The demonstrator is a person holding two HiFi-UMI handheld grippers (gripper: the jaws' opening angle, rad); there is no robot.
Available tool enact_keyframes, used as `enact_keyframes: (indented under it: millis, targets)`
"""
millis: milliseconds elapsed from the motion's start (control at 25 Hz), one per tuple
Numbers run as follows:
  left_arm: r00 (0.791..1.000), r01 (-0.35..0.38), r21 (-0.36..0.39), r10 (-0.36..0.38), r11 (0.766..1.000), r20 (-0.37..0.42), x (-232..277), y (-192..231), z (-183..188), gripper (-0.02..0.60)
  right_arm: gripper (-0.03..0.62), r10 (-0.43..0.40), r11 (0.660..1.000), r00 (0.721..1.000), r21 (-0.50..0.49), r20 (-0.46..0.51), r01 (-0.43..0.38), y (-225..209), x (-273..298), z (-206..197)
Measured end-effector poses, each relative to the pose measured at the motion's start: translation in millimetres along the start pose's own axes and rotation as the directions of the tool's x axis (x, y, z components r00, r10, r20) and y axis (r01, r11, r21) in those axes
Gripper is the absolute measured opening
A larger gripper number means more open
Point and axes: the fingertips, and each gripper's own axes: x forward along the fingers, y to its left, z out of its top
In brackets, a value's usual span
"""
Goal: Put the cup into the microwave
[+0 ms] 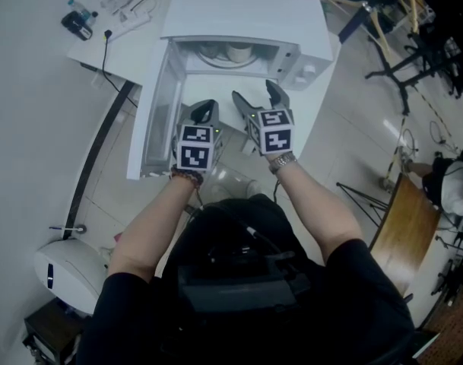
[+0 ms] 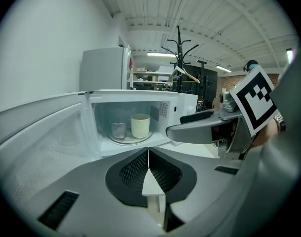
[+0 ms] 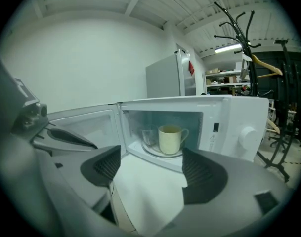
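Two tools we are holding before the open microwave [image 1: 246,10]. Left tool [image 2: 148,154] is pressing together, empty; right tool [image 3: 152,167] is standing spread, empty. Inside, the cup [image 3: 170,139] is sitting on the turntable [image 3: 151,152], beside a glass [image 3: 148,136].

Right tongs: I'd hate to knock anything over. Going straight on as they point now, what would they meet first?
Probably the cream cup inside the open microwave. Depth is unclear, so the cavity's front sill could come first.
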Motion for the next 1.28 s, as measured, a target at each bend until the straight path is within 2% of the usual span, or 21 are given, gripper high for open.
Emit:
enact_keyframes:
  millis: [400, 880, 1120, 1280]
  targets:
    - [0.995, -0.092, -0.004, 0.092, 0.996, 0.049, -27, -27, 7, 0.003, 0.354, 0.107, 0.994, 0.994, -0.028, 0.013, -0.106, 10, -53, -4]
    - [0.981, -0.184, -0.045, 0.187, 0.982, 0.059, -71, -76, -15, 0.003, 0.268, 0.219, 0.973, 0.975, -0.076, 0.028, -0.216, 23, -125, -26]
    - [0.977, -0.195, -0.036, 0.197, 0.98, 0.076, -93, -84, -18, 0.003, 0.213, 0.245, 0.966, 0.968, -0.092, 0.048, -0.24, 37, -150, -25]
    - [0.979, -0.176, -0.023, 0.178, 0.984, 0.104, -105, -90, -11, 0.003, 0.15, 0.241, 0.965, 0.968, -0.122, 0.07, -0.232, 44, -162, -20]
